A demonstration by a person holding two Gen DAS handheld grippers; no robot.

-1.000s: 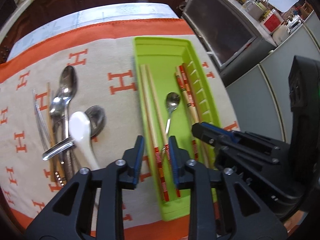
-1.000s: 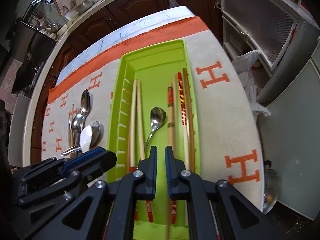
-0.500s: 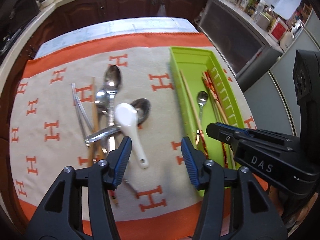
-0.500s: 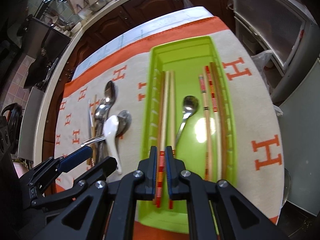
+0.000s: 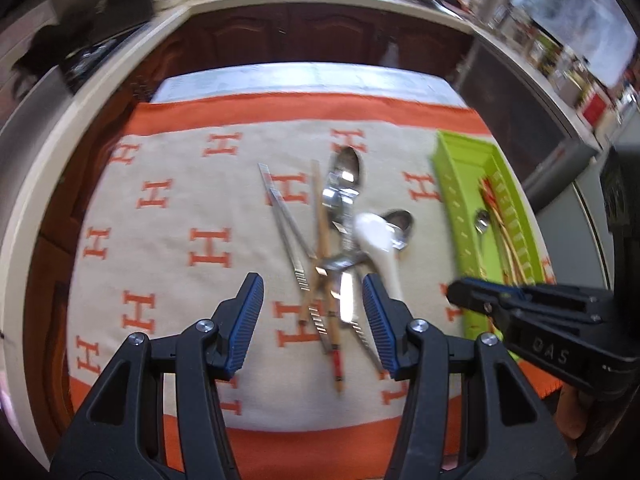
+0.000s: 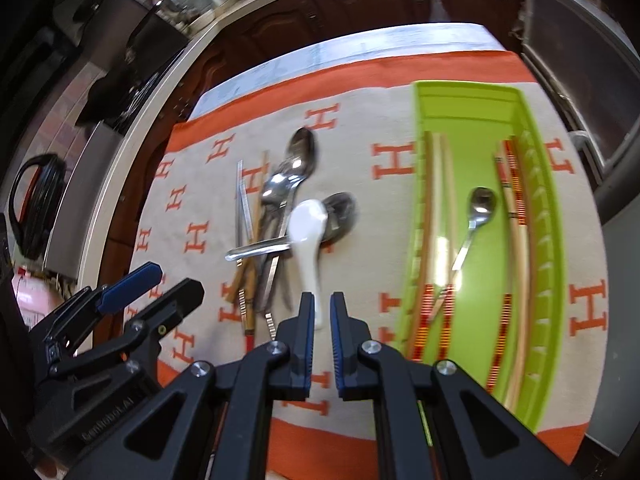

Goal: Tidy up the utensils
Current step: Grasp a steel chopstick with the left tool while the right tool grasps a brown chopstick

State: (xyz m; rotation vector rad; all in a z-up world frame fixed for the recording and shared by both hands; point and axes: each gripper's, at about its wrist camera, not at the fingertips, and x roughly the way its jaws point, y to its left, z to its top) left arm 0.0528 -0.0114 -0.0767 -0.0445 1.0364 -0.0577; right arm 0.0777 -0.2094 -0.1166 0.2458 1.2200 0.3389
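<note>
A loose pile lies on the H-patterned cloth (image 5: 200, 200): metal spoons (image 5: 346, 168), a white ceramic spoon (image 5: 376, 236), wooden chopsticks (image 5: 320, 240) and metal chopsticks (image 5: 284, 216). My left gripper (image 5: 310, 292) hovers open above the pile's near end, nothing between its pads. To the right, the green tray (image 6: 464, 88) holds plain chopsticks (image 6: 440, 208), red-striped chopsticks (image 6: 516, 208) and a small spoon (image 6: 482, 204). My right gripper (image 6: 322, 304) is shut and empty, above the white spoon's (image 6: 306, 224) handle end, left of the tray.
The cloth-covered table ends in an orange border (image 5: 320, 432) at the near edge. Dark wood cabinets (image 5: 300, 36) and a pale counter curve round the far and left sides. A black kettle (image 6: 36, 200) stands far left, and a grey appliance (image 6: 616, 152) stands right of the tray.
My left gripper opened wider and swung left from above the tray to above the pile. My right gripper, still shut, also moved left off the tray toward the white spoon.
</note>
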